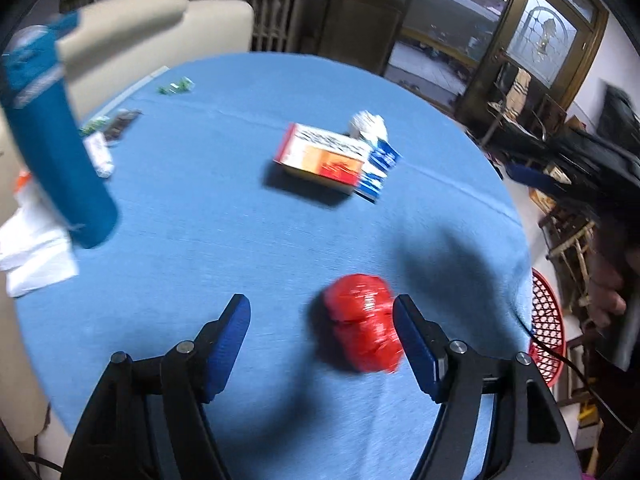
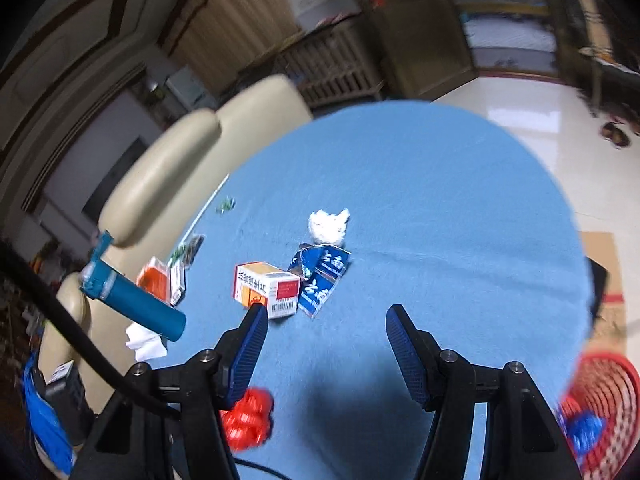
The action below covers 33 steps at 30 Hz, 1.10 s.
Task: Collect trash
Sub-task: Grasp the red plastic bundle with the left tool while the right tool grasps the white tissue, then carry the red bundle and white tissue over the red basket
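A crumpled red wrapper [image 1: 362, 320] lies on the blue tablecloth [image 1: 192, 208] between the fingers of my left gripper [image 1: 320, 308], close against the right finger and far from the left one. That gripper is open. Farther back lie an orange and white box [image 1: 324, 156], a torn blue carton [image 1: 378, 170] and a white paper wad [image 1: 368, 124]. My right gripper [image 2: 326, 312] stands open above the cloth with nothing between its fingers. The box [image 2: 266, 288], carton [image 2: 322, 276] and wad [image 2: 328, 224] lie ahead of it. The red wrapper [image 2: 248, 420] shows behind its left finger.
A red mesh basket [image 2: 608, 400] holding something blue sits below the table's right edge, also visible as the basket [image 1: 546, 328]. A blue bottle [image 1: 56, 132], white napkin [image 1: 36, 256] and small packets [image 1: 100, 152] crowd the left. Cream chairs [image 2: 160, 176] stand behind.
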{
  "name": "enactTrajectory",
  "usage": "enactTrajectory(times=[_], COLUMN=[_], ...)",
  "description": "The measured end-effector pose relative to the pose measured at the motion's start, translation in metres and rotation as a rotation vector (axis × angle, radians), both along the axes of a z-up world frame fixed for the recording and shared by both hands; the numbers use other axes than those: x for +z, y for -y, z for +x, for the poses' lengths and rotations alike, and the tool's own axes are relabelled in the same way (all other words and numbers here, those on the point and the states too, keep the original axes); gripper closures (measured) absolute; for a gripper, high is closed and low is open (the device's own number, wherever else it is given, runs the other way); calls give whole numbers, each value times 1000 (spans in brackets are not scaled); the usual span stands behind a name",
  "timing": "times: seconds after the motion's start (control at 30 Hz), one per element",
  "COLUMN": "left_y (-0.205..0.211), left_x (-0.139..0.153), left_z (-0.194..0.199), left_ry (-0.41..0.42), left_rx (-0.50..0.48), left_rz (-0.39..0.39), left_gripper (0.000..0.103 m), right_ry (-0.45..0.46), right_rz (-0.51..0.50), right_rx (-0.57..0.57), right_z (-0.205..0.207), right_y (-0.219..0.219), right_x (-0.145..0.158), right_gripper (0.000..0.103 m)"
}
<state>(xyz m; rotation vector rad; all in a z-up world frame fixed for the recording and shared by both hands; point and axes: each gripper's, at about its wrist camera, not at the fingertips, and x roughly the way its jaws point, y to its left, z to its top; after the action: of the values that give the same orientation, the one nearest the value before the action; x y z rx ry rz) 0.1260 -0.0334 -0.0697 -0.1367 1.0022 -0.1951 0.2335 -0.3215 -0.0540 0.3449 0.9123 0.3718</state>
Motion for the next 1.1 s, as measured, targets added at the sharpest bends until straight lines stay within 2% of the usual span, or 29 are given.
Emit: enactTrajectory(times=[0.17,0.33,0.43,0.53,0.57,0.6,0.63,0.7,0.87,1.1], left_y=[24,38,42,44,45,46,46,48,56,85], left_x=[-16,-28,-35,-41,-44,-46,-48,-48,-43,-17], left_z=[16,30,38,44,45,46,46,47,46,38], left_ry=[-49,-79,-99,-121,-131,-138,-138,-136,-113,-30], left_rx=[-46,-62,-63,-71,-77,-81,-80,-79,-92,-159], left_rz=[22,40,38,32,30,22,15,16,14,62], left_gripper=[29,29,29,49,56,56,56,59,62,62], right_ry=[-53,-114,-171,-227,-238,-247,-263,-251,-202,-174], right_rz=[36,107,57,41,21,9,-1,10,17,51], right_rx=[47,81,87,112,112,113,124,130,108,71], right_z=[78,147,175,189,191,191,190,184,152,65], right_y=[-18,-42,-60,-71,-73,-74,-74,-68,-33,26], right_x=[-34,-54,-69,-86,-90,-94,-99,-100,-86,-65], right_gripper=[37,37,37,40,52,66,65,72,73,73])
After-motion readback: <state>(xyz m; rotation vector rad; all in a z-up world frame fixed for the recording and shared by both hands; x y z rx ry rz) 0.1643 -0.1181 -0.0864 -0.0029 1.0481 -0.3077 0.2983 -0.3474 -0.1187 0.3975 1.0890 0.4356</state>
